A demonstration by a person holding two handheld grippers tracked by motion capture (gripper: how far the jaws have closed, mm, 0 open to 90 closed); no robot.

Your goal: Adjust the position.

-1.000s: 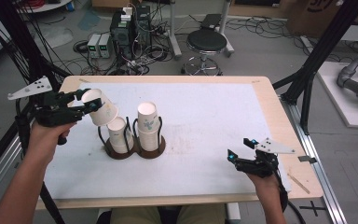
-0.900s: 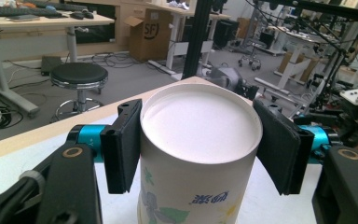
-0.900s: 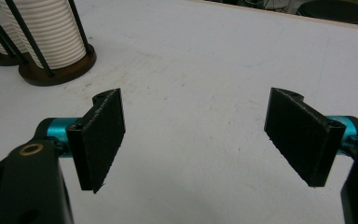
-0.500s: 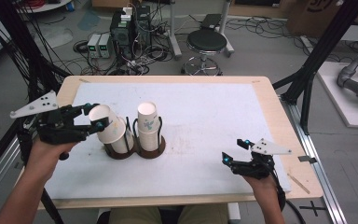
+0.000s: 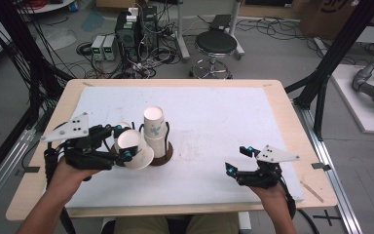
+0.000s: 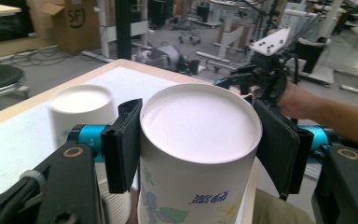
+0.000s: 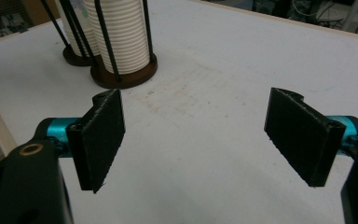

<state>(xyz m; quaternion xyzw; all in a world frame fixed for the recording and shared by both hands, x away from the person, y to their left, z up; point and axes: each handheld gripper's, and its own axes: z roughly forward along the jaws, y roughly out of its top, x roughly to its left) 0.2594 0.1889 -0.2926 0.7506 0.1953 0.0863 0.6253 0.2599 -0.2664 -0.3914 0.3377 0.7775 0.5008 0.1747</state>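
White paper cup point(image 6: 198, 154) with floral print clamped in left gripper point(image 5: 121, 146) jaws.
Right gripper point(image 5: 238, 161) rests on white-topped counter point(image 5: 253, 117), jaws wide, empty.

1 camera looks down from above; 2 ride close, sharing the cup stacks point(image 7: 121, 37).

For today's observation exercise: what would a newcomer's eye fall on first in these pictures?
Probably the paper cup clamped bottom-up between the left gripper's black jaws, at the table's left. Just beside it stand two cup stacks in wire holders on round brown bases. Far right, the right gripper hovers open over the bare white mat.
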